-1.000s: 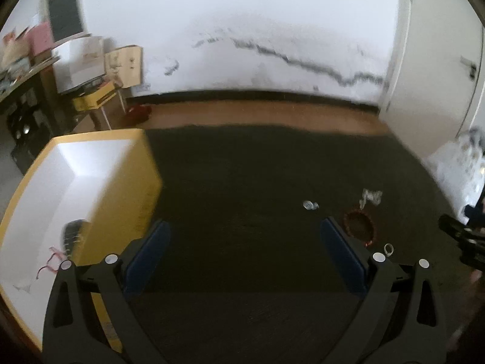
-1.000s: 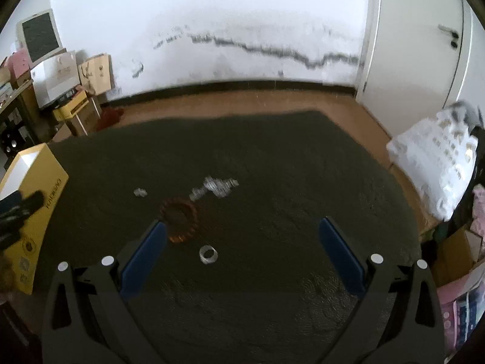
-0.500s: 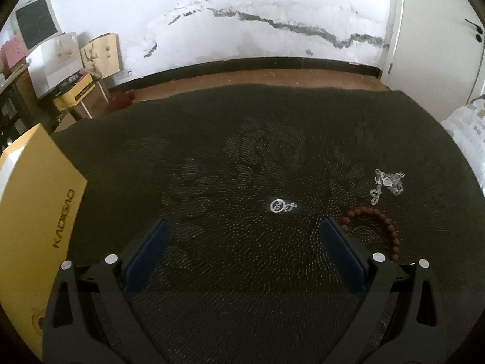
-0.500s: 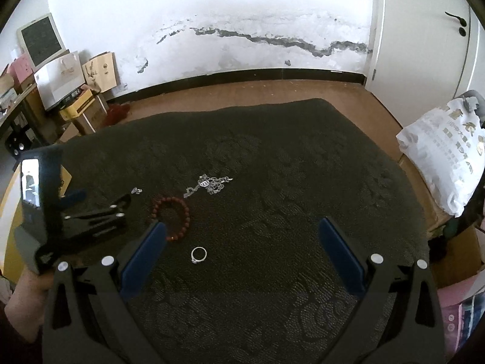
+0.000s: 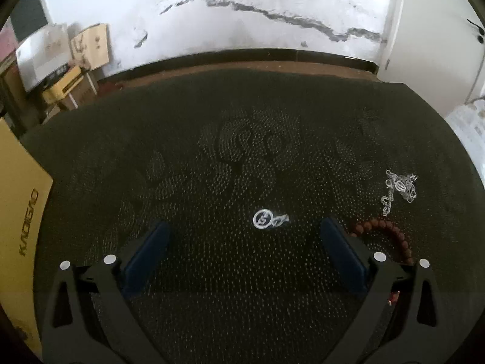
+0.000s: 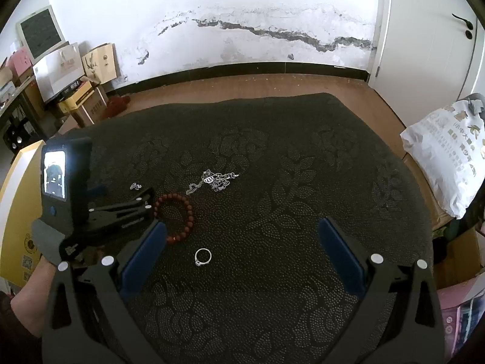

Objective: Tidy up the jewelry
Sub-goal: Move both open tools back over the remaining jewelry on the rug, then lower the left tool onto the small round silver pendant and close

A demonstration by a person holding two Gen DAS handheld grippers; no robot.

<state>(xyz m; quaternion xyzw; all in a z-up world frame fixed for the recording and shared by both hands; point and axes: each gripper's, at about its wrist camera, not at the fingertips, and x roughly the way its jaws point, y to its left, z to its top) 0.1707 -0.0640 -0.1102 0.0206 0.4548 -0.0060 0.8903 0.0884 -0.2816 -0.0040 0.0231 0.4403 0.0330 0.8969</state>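
Since a second ago our left gripper (image 5: 242, 244) has swung away from the yellow box (image 5: 21, 212) and come over the dark patterned carpet (image 5: 242, 151), so the small silver pendant (image 5: 268, 219) now lies just ahead of it, between the lines of its two fingers. Both sets of fingers are spread wide and carry nothing; the right gripper (image 6: 241, 247) hangs over the near carpet with the silver ring (image 6: 202, 256) lying between its fingers' lines.

We judge the step in hand to be the reach for the next piece — the pendant. Also waiting on the carpet are the red bead bracelet (image 6: 173, 214), just right of the pendant, and the silver chain (image 6: 213, 180) farther off.

Next we should lower the left fingers either side of the pendant and pinch low against the pile — it is flat, small, and likely to slip — then carry it left to the box.
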